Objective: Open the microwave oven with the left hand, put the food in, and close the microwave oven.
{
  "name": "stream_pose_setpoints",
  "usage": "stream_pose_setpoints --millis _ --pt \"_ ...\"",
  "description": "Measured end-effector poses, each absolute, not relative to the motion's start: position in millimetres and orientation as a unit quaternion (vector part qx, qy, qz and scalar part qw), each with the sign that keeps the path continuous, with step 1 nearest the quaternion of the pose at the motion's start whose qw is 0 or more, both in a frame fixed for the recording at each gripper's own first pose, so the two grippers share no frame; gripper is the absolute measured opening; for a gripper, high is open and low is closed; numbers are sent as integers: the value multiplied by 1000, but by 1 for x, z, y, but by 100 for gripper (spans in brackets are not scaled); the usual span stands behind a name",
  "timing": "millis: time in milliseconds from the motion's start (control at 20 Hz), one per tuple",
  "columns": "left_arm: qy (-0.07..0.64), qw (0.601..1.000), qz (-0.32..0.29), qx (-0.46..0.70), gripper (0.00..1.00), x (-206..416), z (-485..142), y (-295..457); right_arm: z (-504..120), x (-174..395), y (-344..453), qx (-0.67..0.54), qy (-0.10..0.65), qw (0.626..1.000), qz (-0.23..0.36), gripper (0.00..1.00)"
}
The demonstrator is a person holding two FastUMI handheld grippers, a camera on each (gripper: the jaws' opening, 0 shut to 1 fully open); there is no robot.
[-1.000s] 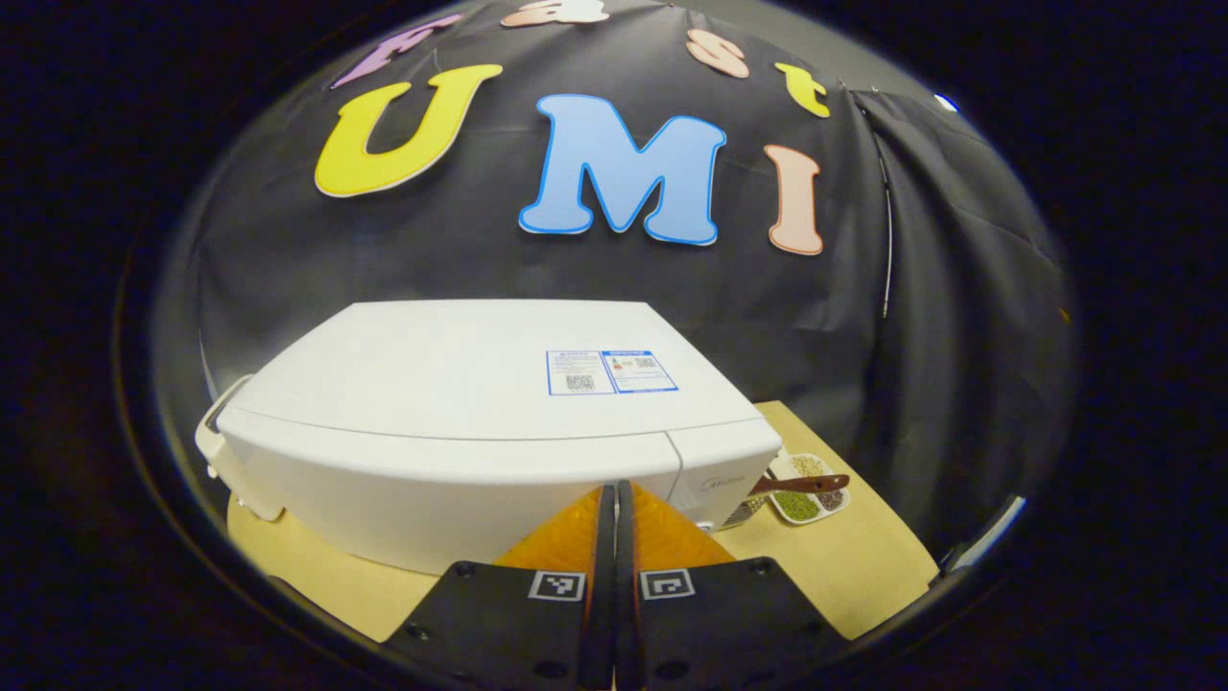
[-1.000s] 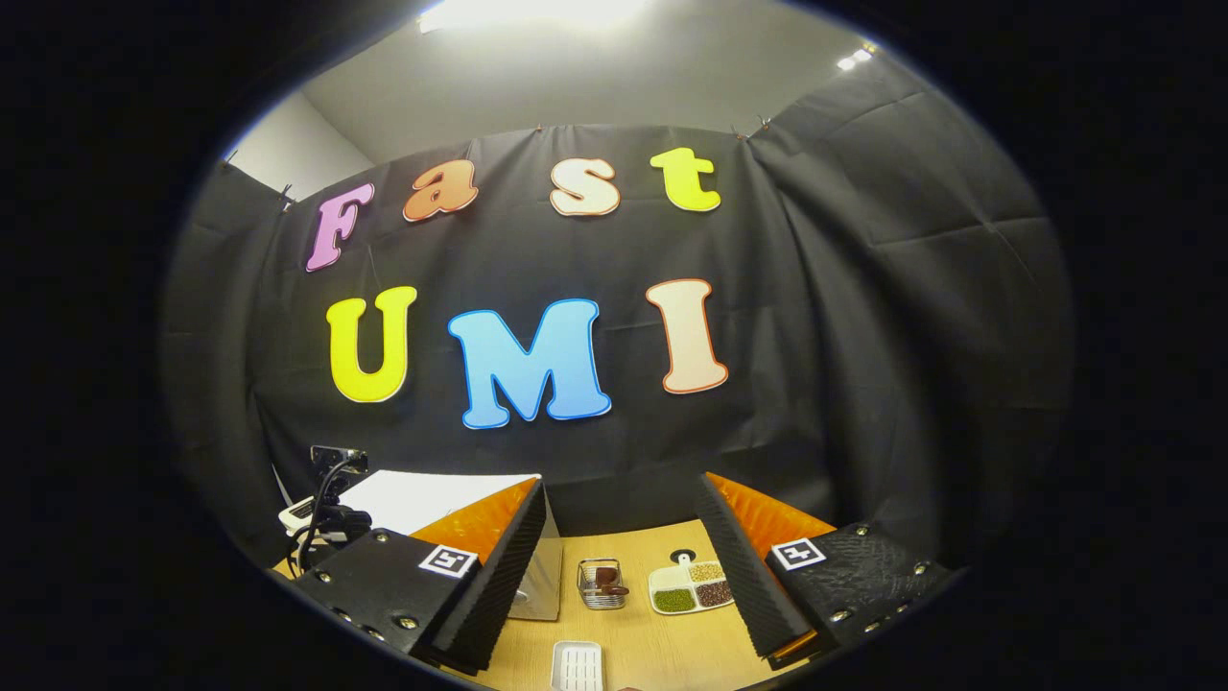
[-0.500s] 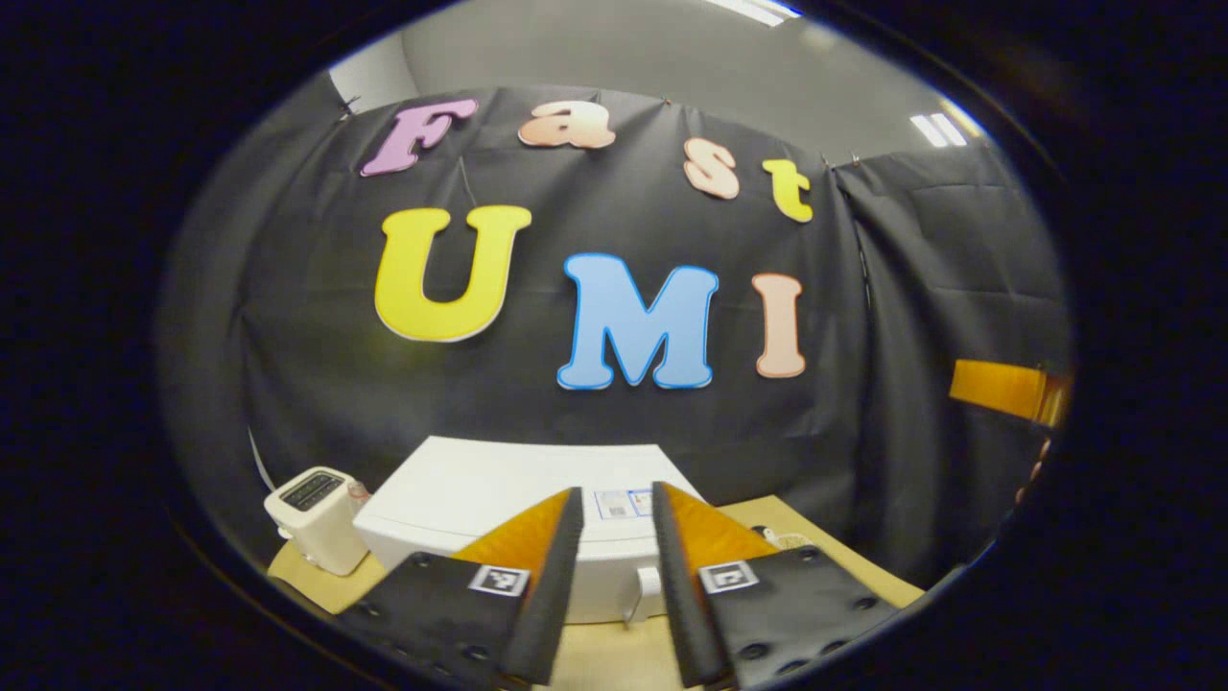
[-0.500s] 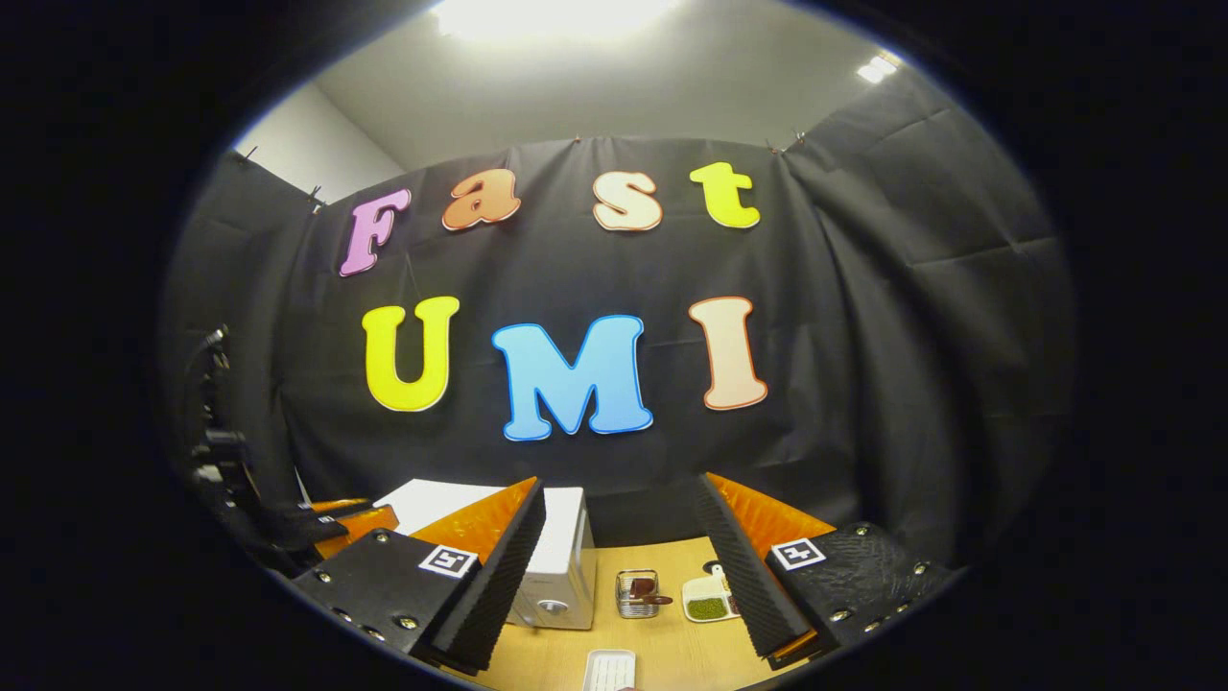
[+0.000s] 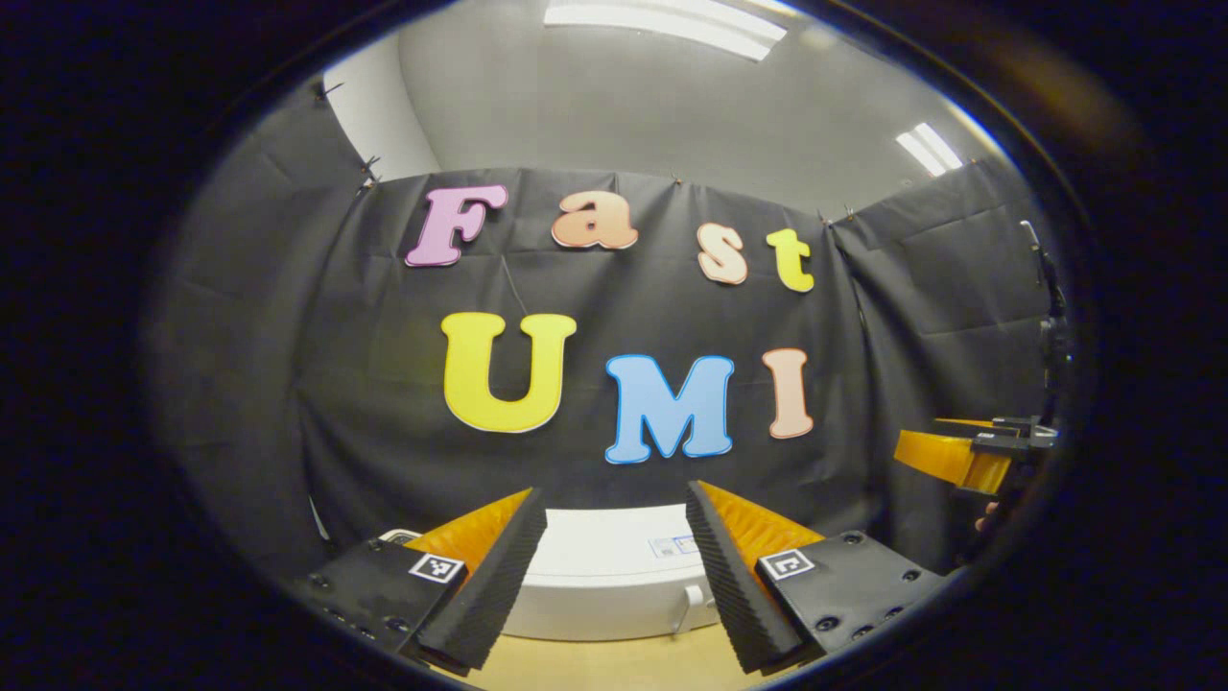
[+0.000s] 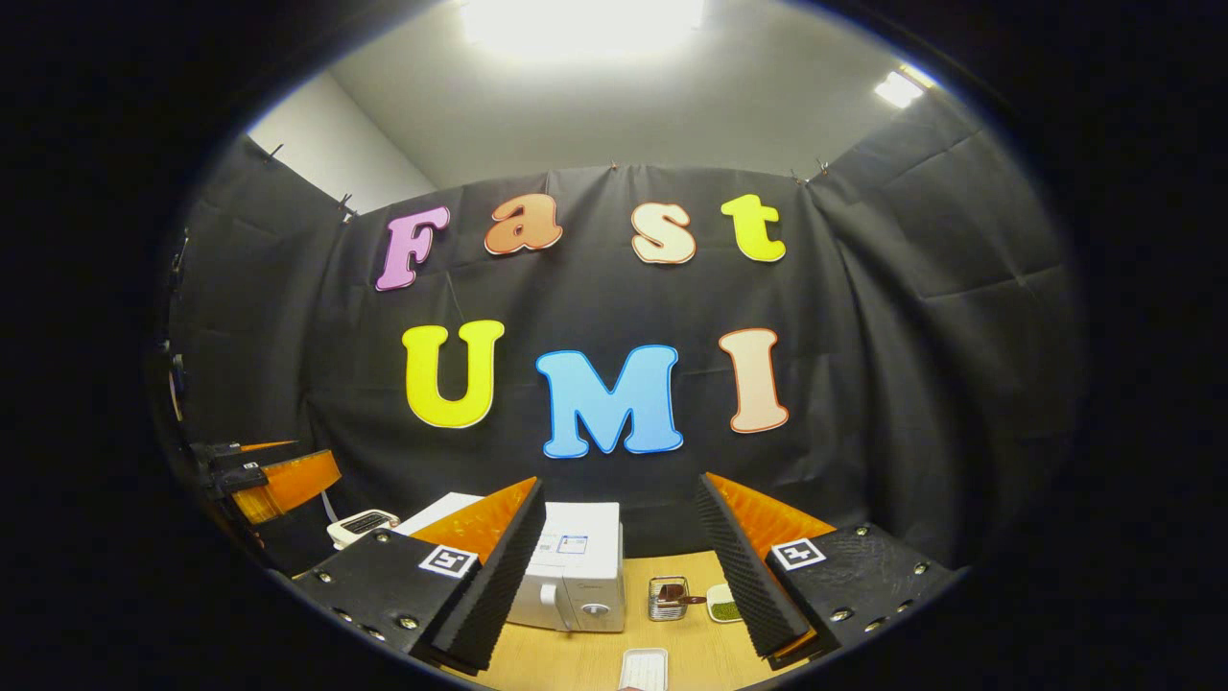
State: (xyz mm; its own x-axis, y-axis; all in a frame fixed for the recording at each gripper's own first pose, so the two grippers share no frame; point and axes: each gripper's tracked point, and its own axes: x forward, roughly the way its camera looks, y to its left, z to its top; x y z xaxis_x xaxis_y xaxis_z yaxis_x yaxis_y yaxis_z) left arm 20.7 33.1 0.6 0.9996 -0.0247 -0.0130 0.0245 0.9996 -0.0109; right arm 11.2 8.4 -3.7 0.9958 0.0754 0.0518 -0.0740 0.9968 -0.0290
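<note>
1. Left gripper point(image 5: 614, 576) has gone from fingers pressed together a second ago to wide apart now, holding nothing. Its camera has pulled back and tipped up: the microwave oven point(image 5: 614, 585), which loomed large a second ago, is now small at 6 o'clock between the fingers.
2. Right gripper point(image 6: 619, 576) is spread open as before, holding nothing. Its view has swung so more of the microwave oven point(image 6: 576, 576) shows, at 6 o'clock just behind the left finger.
3. Microwave door looks shut in both views.
4. The right gripper point(image 5: 969, 456) has come into the left gripper view at 3 o'clock; the left gripper point(image 6: 273, 480) shows at 9 o'clock in the right gripper view.
5. Wooden table point(image 6: 576, 657): metal basket point(image 6: 667, 600) just right of the microwave, divided dish point(image 6: 724, 607) partly behind the right finger, white tray point(image 6: 643, 669) at the near edge, toaster point(image 6: 363, 525) at 8 o'clock.
6. Room: black cloth wall point(image 6: 863, 336), grey ceiling with ceiling lights point(image 6: 580, 14).
</note>
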Motion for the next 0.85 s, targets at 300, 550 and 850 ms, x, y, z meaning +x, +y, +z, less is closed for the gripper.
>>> stream_pose_setpoints --millis 300,550,850 --pt "-5 1000 -9 0 96 -6 16 49 -2 -14 31 -15 -26 998 48 95" --pt "-10 1000 0 3 94 -15 18 37 -1 -15 28 -12 -29 998 62 95" --pt "-21 1000 -17 10 94 -9 22 -9 8 -15 2 0 -33 997 65 96"
